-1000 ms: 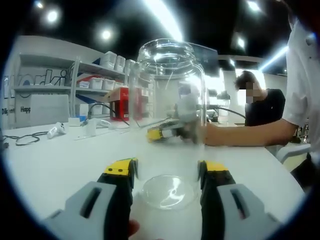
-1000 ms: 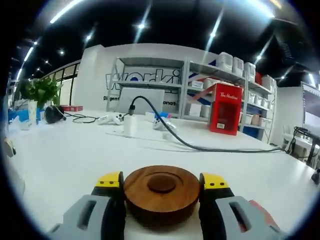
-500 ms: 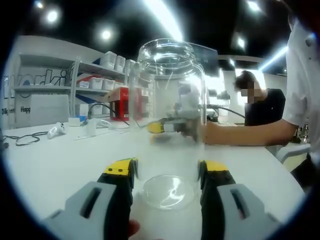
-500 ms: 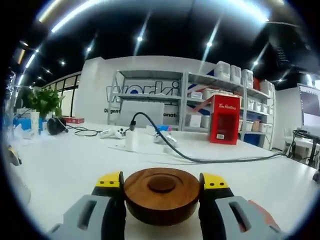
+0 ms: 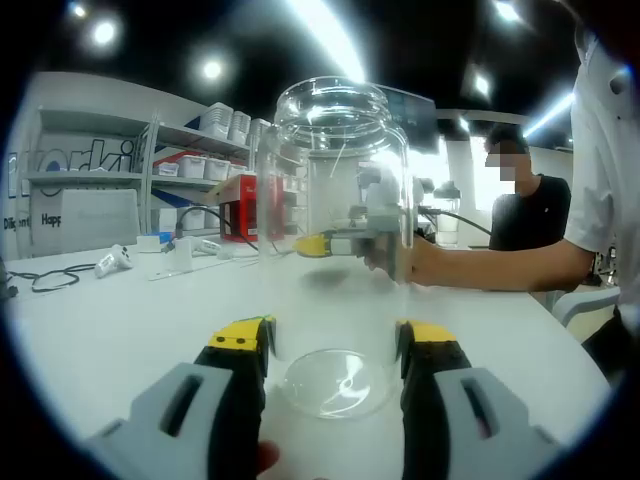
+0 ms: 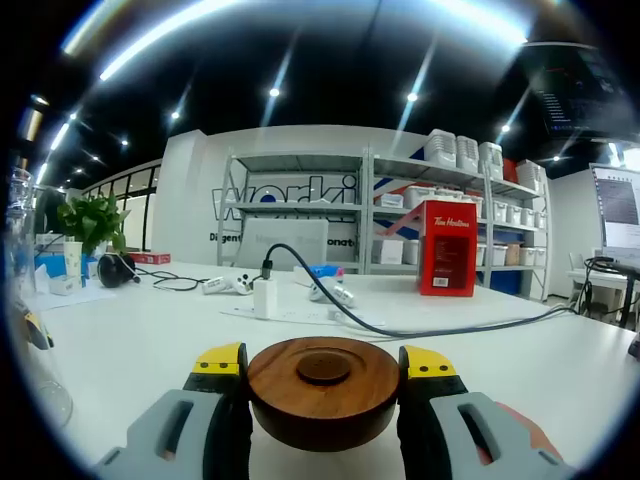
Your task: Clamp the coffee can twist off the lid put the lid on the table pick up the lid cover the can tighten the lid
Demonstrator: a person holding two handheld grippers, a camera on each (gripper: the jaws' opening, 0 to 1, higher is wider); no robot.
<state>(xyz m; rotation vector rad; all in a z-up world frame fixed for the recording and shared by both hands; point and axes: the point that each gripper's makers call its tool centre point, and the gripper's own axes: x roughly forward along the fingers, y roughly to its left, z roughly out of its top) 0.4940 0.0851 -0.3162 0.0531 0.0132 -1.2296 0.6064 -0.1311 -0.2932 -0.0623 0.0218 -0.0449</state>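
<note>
The left gripper (image 5: 335, 345) had its jaws closed on the base of the clear, open-topped coffee can (image 5: 335, 230), upright on the white desk (image 5: 110, 320). The right gripper (image 6: 323, 365) clamped the wooden lid (image 6: 323, 392), raised above the desk.

Clear glass can (image 5: 338, 230), brown wooden lid (image 6: 323, 390) — grey claw (image 6: 323, 372), yellow-tipped — white table (image 6: 150, 340), red box (image 6: 446, 248).

I see a white table (image 6: 560, 370) carrying a black cable (image 6: 400, 325), a white adapter (image 6: 265, 297), a potted plant (image 6: 88, 222) and headphones (image 6: 117, 270), with a red box (image 6: 447, 248) before metal shelves (image 6: 330, 215).
</note>
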